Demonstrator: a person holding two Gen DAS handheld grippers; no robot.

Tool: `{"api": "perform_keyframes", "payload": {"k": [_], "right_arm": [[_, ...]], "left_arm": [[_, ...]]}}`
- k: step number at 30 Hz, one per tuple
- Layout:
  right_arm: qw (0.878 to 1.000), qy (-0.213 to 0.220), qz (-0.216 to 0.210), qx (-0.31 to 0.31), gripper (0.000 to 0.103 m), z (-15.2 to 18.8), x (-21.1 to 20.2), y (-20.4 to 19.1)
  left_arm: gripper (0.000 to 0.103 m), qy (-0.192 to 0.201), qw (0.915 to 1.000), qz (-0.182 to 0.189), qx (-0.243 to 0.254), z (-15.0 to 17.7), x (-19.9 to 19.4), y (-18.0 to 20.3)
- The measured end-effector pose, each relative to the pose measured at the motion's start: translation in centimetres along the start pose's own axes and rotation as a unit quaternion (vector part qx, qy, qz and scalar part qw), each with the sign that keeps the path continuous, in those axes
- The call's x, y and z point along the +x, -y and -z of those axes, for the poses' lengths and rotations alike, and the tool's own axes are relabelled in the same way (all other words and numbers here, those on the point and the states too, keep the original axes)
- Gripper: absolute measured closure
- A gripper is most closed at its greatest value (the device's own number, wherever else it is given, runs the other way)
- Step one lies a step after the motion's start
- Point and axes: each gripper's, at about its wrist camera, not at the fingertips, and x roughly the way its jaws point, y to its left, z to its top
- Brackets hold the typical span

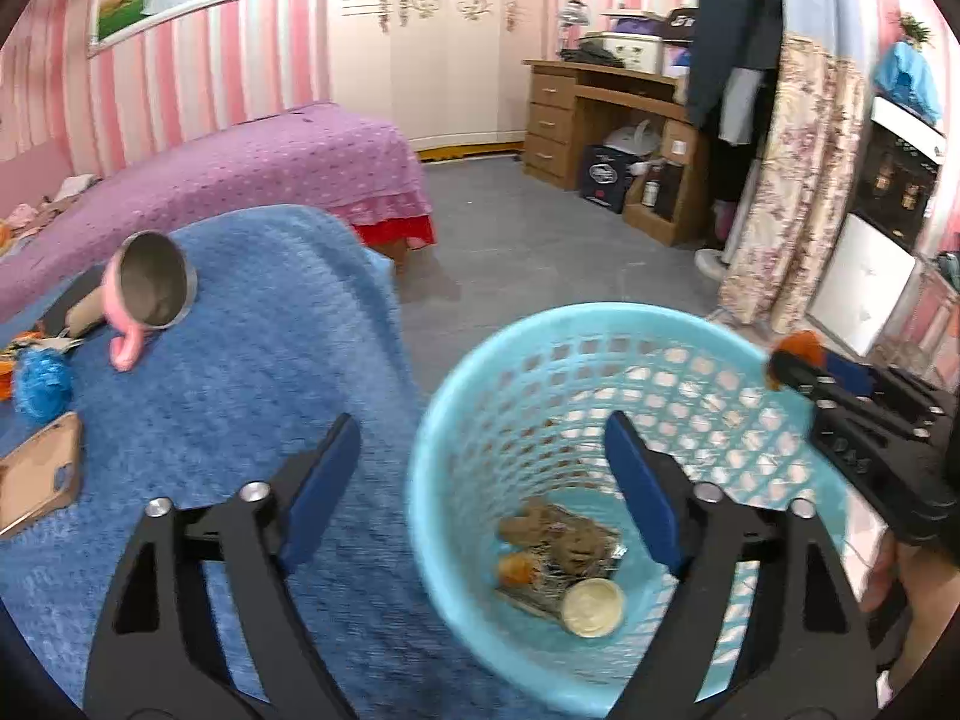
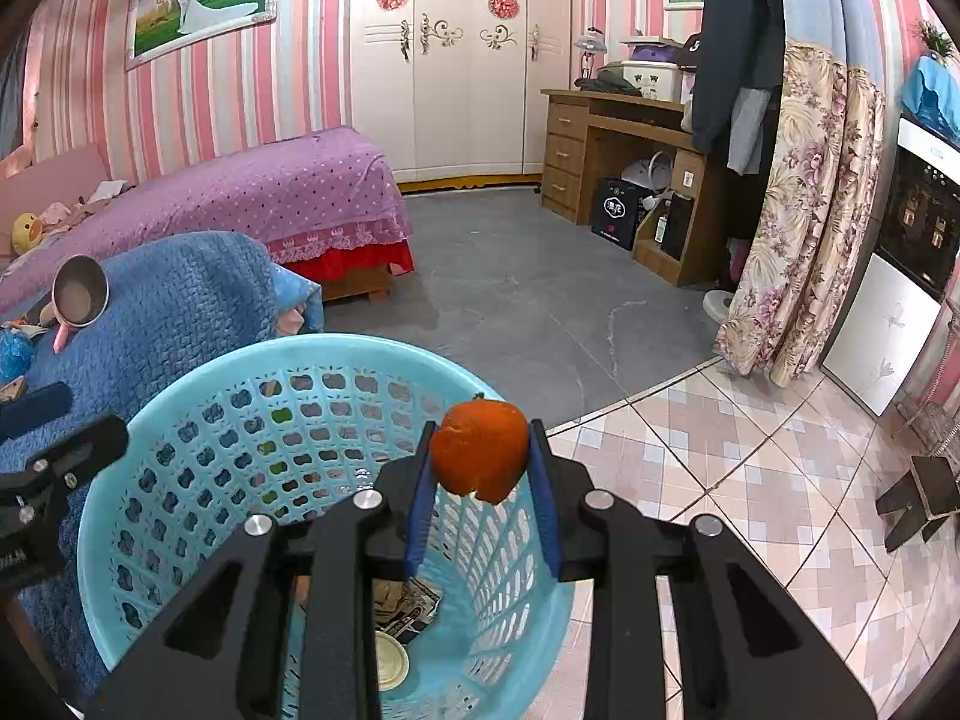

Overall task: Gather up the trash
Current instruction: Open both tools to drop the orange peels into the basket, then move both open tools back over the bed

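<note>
Two claws above the blue basket [image 2: 180,414]; left claw [image 1: 480,468] gapes empty; right claw [image 2: 480,456] clamps orange peel [image 2: 480,450].

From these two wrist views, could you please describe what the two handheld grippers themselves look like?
Both look alike. The left gripper has black, angular linkage arms with triangular cut-outs, round silver pivot pins, and two flat fingers faced with blue pads. The right gripper shows the same black frame, silver pins and blue-padded fingers. No cables or readable markings are visible.

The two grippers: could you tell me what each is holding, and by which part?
The right gripper pinches an orange peel by its opposite sides; the left gripper is open, holding nothing.
</note>
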Motion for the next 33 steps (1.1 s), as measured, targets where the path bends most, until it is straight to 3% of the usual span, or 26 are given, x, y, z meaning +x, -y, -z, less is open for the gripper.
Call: {"api": "perform_keyframes", "payload": {"k": [7,14,18,22,25,28,33], "right_arm": [[1.0,0.005,-0.006,-0.009,0.074,-0.4,-0.3,-1.2],[1.0,0.007,-0.012,-0.027,0.07,-0.9,-0.3,-3.7],[0.999,0.018,-0.009,-0.025,0.033,-1.0,-0.9,-4.4],[0.999,0.026,-0.008,-0.02,0.019,-1.2,-1.2,-5.3],[0.999,0.027,-0.011,-0.014,0.012,-1.4,-1.2,-6.0],[0.999,0.026,0.015,-0.034,0.009,-1.5,-1.3,-7.4],[0.999,0.027,0.017,-0.03,0.007,-2.0,-1.8,-9.0]], "left_arm": [[0.009,0.004,0.9985,-0.045,-0.03,0.0,-0.4,-3.9],[0.008,0.008,0.9973,-0.062,-0.038,0.8,-1.6,-6.2],[0.007,0.015,0.9965,-0.072,-0.039,0.7,-2.6,-7.5],[0.006,0.022,0.9958,-0.08,-0.039,0.7,-3.8,-8.6],[0.006,0.027,0.9954,-0.083,-0.04,0.8,-4.8,-9.5],[0.006,0.03,0.9948,-0.087,-0.043,1.0,-5.7,-10.8],[0.006,0.031,0.9934,-0.098,-0.052,1.2,-7.0,-13.4]]}}
